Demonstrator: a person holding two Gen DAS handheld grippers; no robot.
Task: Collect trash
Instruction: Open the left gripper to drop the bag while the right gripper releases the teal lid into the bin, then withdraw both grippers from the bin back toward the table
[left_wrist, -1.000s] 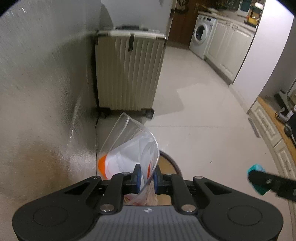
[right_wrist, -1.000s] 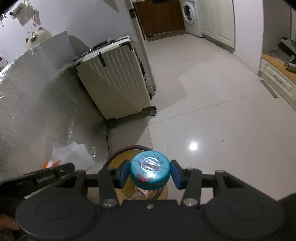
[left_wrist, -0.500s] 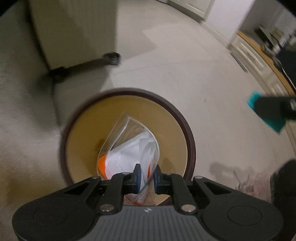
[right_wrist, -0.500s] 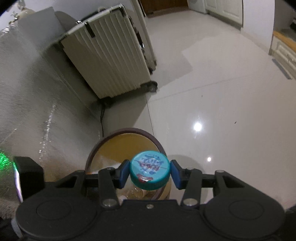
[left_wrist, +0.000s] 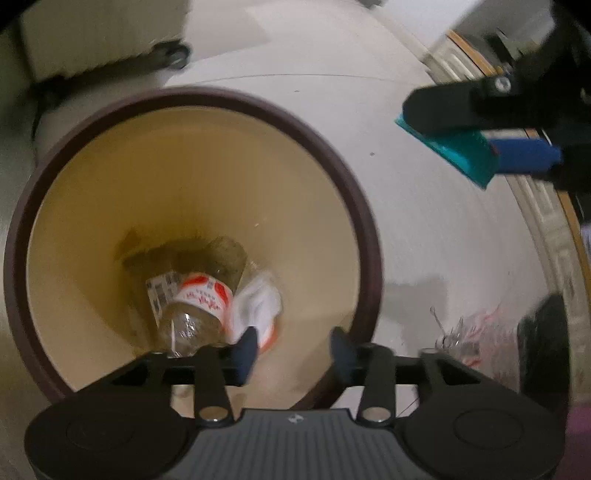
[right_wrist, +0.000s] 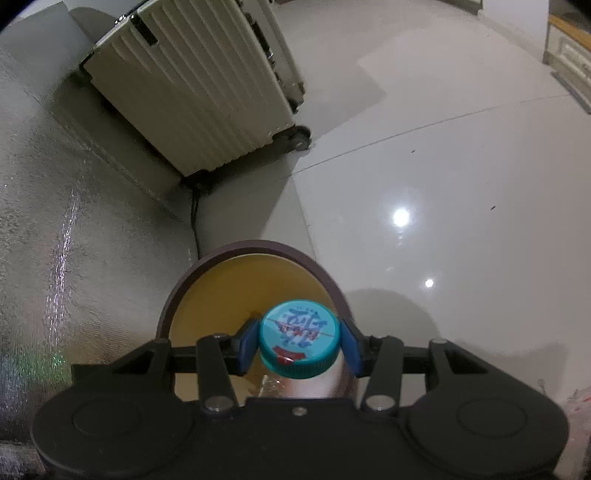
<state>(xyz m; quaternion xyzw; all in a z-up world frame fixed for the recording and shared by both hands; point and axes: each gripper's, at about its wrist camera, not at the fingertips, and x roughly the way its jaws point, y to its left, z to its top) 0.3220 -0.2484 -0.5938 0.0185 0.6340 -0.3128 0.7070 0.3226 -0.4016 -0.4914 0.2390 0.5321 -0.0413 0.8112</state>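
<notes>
Blue pads of the left gripper (left_wrist: 291, 350) are opening over the trash bin (left_wrist: 364, 206), with nothing between them. Down at the bin's bottom lie a clear plastic bottle (left_wrist: 192, 306) and, just beside it, a white-and-orange wrapper (left_wrist: 258, 301), which looks crumpled though the view is blurred. The right gripper (right_wrist: 299, 345) clamps a teal-capped bottle (right_wrist: 297, 336) above the bin's rim. Farther off, a cream suitcase (right_wrist: 192, 85) stands on the tiled floor (right_wrist: 461, 166).
</notes>
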